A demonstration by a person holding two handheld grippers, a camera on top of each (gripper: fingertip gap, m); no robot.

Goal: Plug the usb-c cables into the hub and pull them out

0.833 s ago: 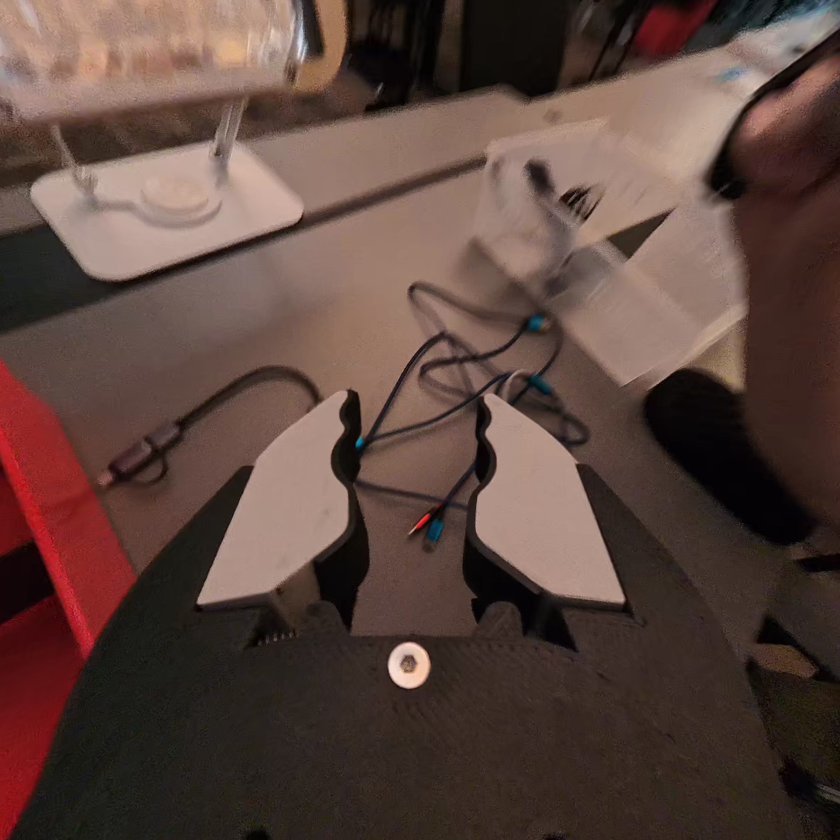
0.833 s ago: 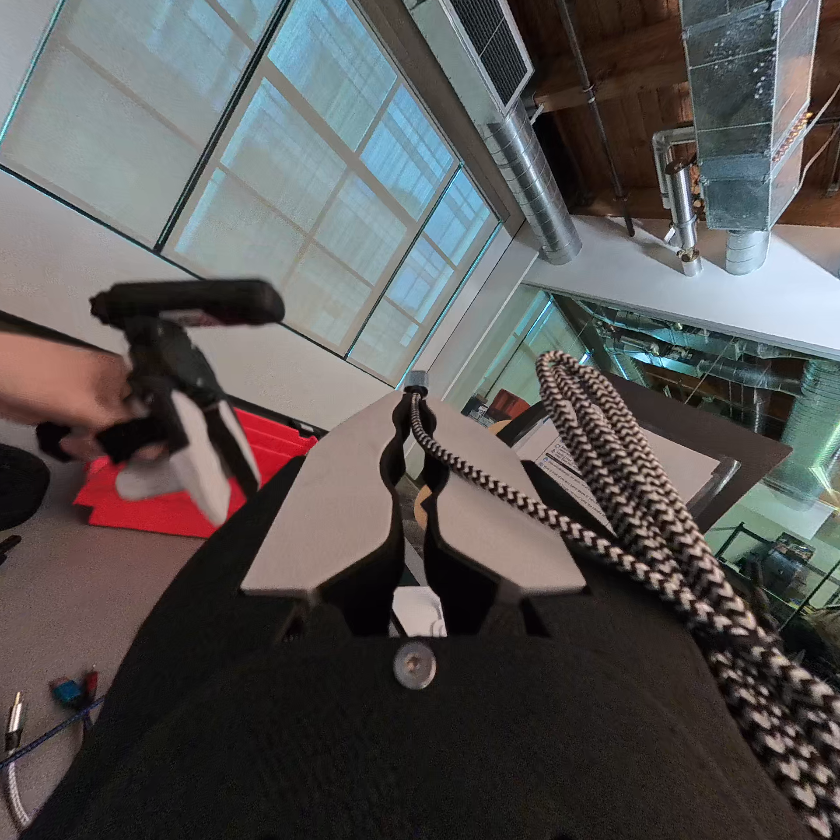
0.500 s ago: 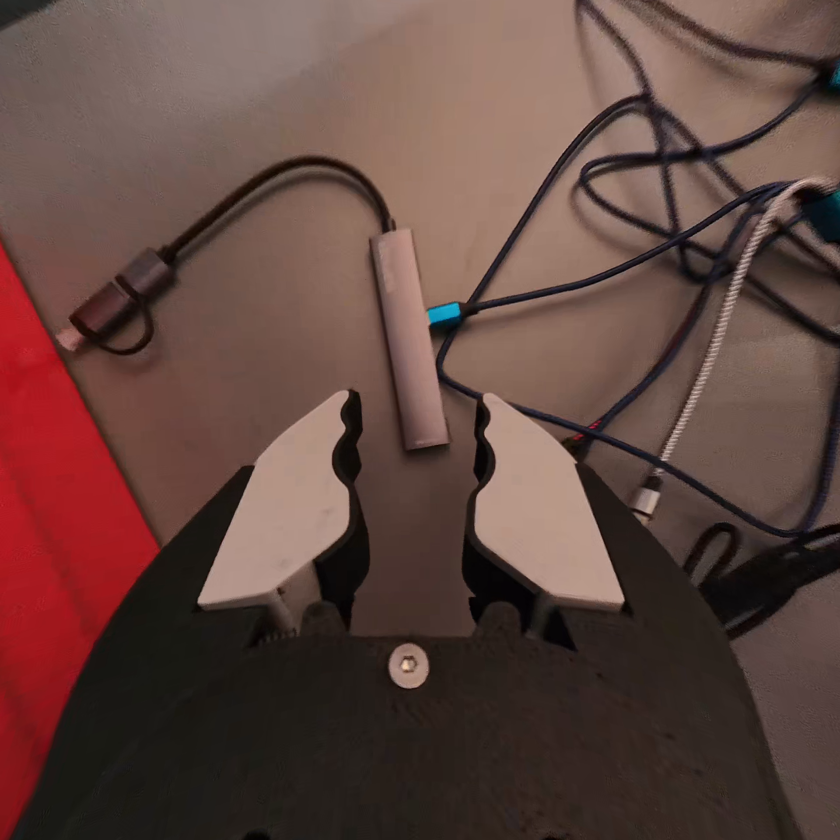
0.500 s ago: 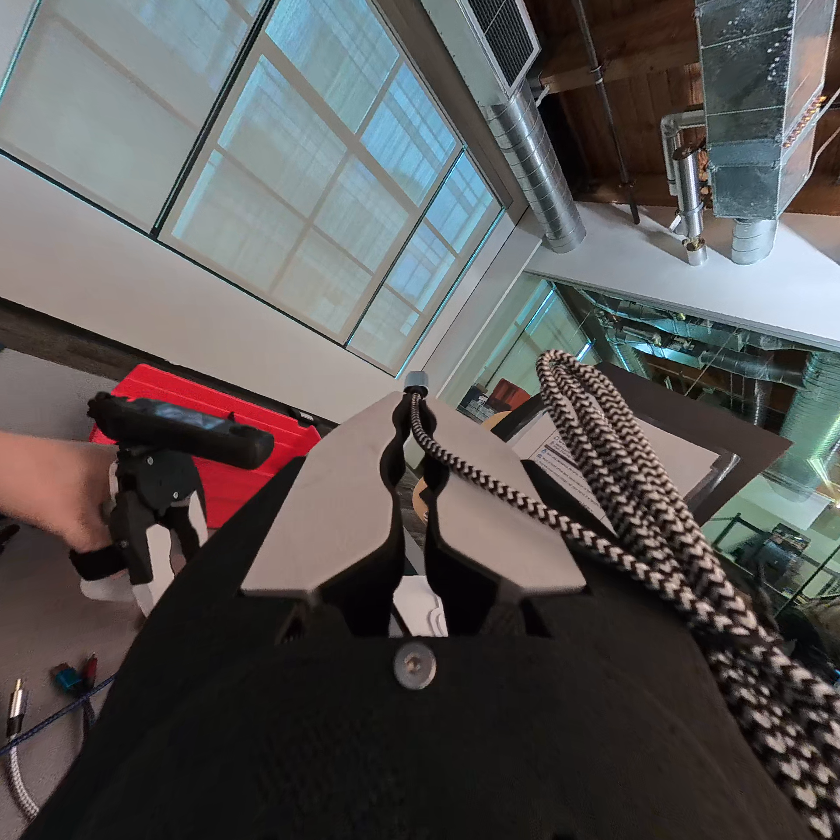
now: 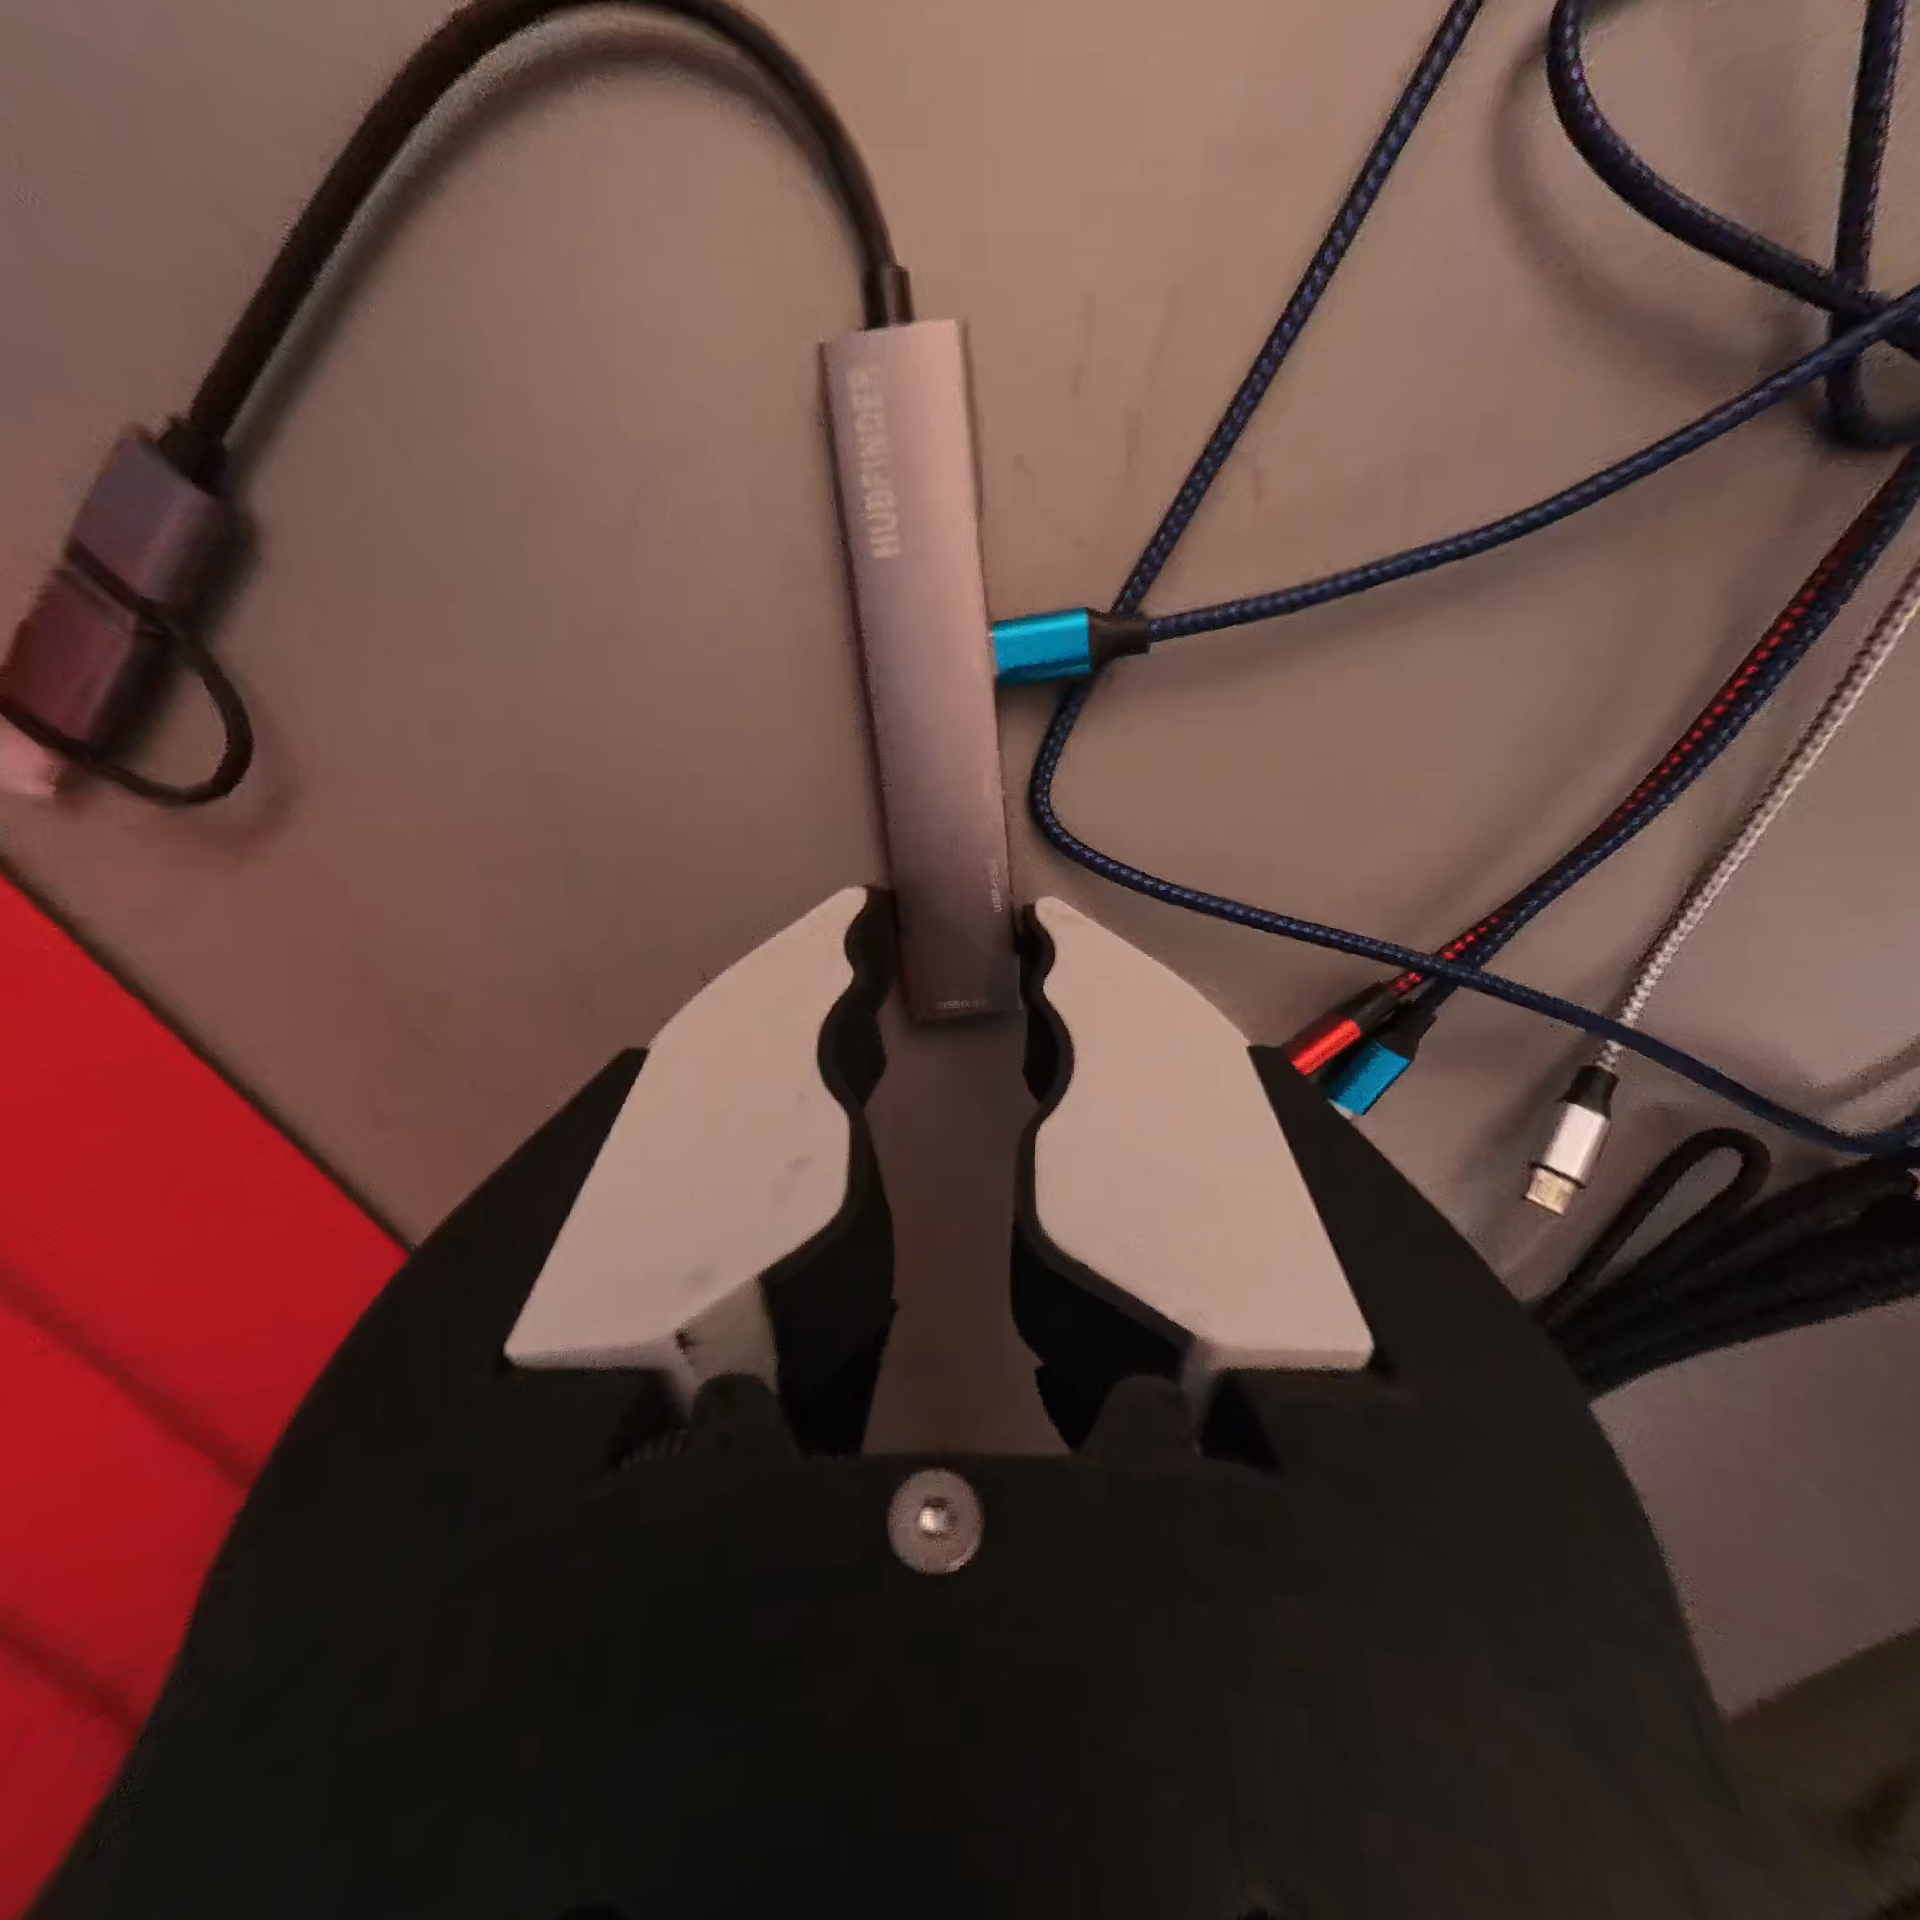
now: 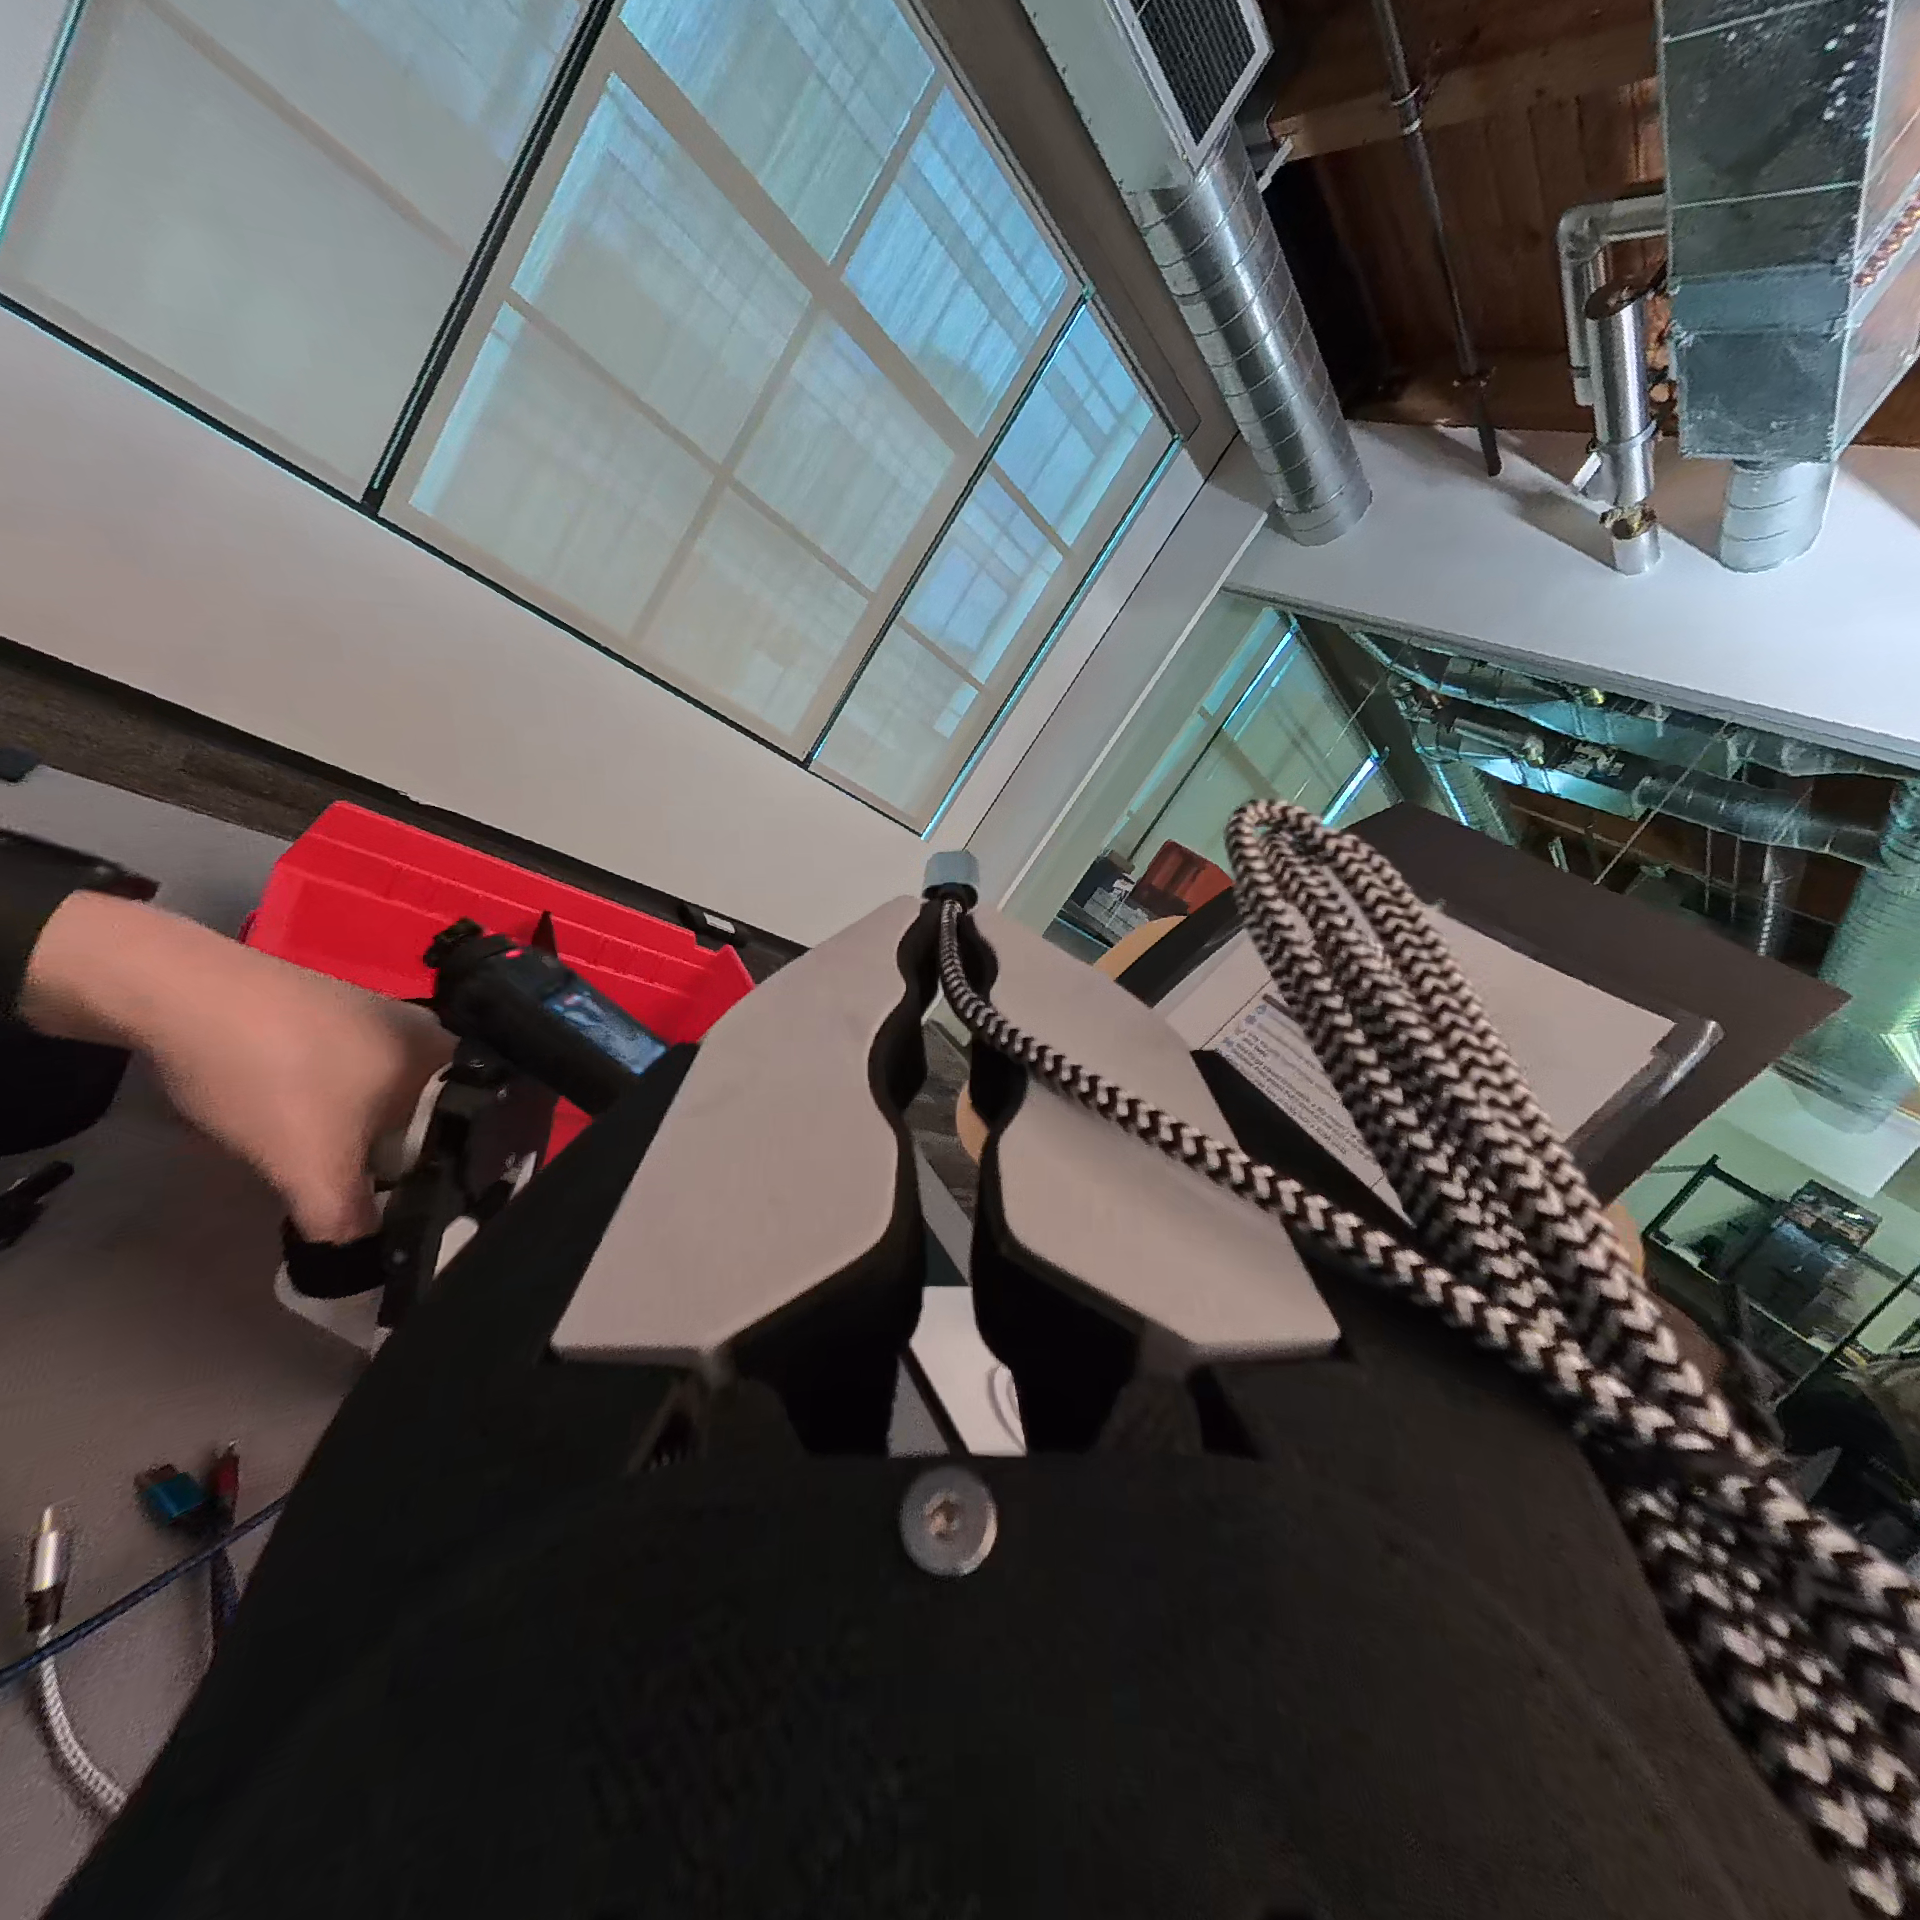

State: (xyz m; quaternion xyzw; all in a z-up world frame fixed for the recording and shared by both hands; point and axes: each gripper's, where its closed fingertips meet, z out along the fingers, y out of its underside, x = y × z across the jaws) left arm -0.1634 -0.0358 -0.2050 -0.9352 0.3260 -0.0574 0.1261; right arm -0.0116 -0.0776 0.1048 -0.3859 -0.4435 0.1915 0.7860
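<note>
A slim grey hub lies on the grey table. A blue plug on a dark blue braided cable sits in its right side. My left gripper is shut on the hub's near end, one finger on each long side. My right gripper is raised off the table and shut on a black-and-white braided cable. That cable's grey plug pokes out past the fingertips and its coils hang to the right. The left gripper and the hand holding it show in the right wrist view.
Loose red and blue plugs and a silver plug lie right of the left gripper among tangled cables. The hub's own black lead ends in an adapter at the left. A red bin borders the table's left side.
The left gripper swung down over the table, moved forward onto the hub's near end and closed on it. The right gripper kept its grip on the braided cable and hardly moved.
</note>
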